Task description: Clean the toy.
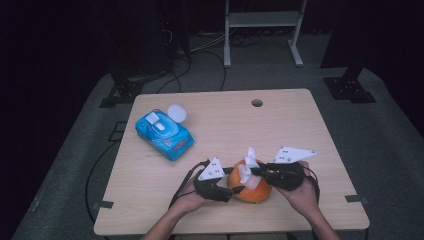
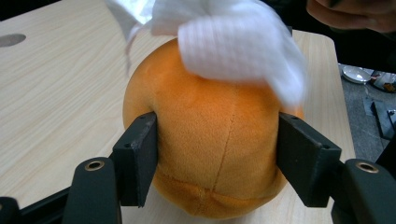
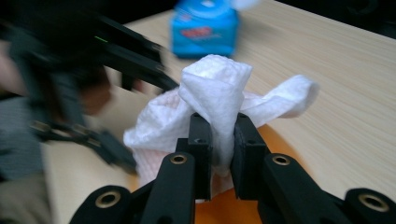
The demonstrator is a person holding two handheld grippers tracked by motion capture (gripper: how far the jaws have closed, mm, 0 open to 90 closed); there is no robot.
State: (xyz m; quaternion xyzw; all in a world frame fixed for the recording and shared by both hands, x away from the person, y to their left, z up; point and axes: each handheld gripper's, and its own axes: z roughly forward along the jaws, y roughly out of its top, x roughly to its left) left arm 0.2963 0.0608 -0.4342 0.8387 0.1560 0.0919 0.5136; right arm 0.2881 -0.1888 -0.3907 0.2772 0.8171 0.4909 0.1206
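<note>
The orange soft ball point(image 2: 215, 149) sat near the table's point(image 1: 150, 170) front edge, squeezed on both sides by the left claw point(image 2: 217, 161). The white wipe point(image 3: 219, 100) was pinched tight in the right claw point(image 3: 223, 140) and lay right on top of the ball, so it could be rubbed down over it.

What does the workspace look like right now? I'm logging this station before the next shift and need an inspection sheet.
Surface: pale wooden table, with a round hole near the far edge.
Job's things: orange plush ball at the near edge; white wipe draped on top of it.
Clutter: blue wipes pack at far left, lid flipped open.
Grippers: left tool clamps the ball's sides; right tool pinches the wipe.
Cables: a black cable trails from the left tool; more run across the floor behind the table.
Surroundings: dark room, grey floor, white frame at the back.
</note>
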